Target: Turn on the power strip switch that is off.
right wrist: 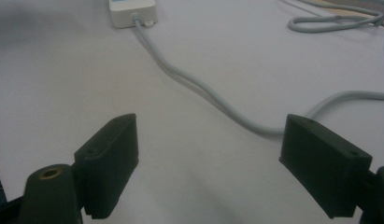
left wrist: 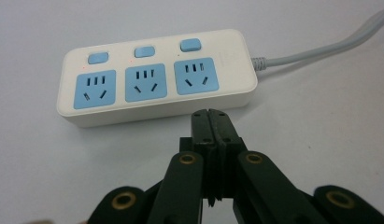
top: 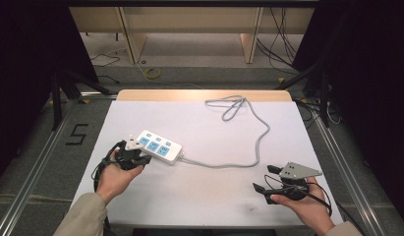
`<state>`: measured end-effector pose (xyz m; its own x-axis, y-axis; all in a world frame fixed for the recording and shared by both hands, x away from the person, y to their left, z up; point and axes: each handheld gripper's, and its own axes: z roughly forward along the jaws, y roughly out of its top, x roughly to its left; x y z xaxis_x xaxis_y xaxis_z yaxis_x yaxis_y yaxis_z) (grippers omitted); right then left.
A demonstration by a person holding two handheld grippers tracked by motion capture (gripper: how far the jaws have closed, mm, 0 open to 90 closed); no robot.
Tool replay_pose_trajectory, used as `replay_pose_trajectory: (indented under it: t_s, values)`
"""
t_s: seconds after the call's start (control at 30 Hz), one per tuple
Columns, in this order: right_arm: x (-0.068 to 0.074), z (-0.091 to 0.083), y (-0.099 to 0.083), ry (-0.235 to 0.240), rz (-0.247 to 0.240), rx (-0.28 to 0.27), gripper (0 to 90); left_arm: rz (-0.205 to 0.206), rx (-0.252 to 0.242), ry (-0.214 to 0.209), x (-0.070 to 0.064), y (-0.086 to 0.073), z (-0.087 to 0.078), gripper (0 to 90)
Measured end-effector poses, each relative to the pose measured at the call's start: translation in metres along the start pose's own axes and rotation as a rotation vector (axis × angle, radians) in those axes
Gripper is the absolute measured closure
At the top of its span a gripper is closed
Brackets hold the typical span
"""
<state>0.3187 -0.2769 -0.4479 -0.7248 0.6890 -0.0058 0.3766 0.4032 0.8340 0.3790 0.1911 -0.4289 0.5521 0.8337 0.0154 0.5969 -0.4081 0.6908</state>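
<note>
A white power strip (top: 155, 146) (left wrist: 157, 77) with three blue sockets and three blue switches lies left of the table's middle. Its grey cord (top: 248, 147) (right wrist: 203, 91) curves right and loops back toward the far edge. My left gripper (top: 140, 158) (left wrist: 213, 116) sits just in front of the strip's long side, jaws pressed together with nothing between them. My right gripper (top: 263, 179) (right wrist: 208, 163) rests near the front right corner, jaws spread wide over bare table, with the cord running past ahead of it and the strip's end (right wrist: 132, 11) farther off.
The white table surface (top: 199, 187) has a wooden far edge (top: 189, 95). Metal rails run along both sides. Beyond the table stand wooden furniture legs, loose cables on the floor and a tripod at the left. A "5" is marked on the floor at left.
</note>
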Motion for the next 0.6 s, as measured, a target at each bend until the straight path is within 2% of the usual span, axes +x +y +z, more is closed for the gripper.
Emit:
replay_pose_trajectory:
  t_s: [0.4,0.6]
  values:
    - [0.001,0.001,0.001,0.003,-0.002,-0.002,20.3,-0.007,0.000,-0.005,0.005,0.017,0.006,89.7]
    - [0.001,0.001,0.000,0.003,0.000,-0.001,20.3,0.012,0.011,0.011,0.007,0.024,0.013,89.7]
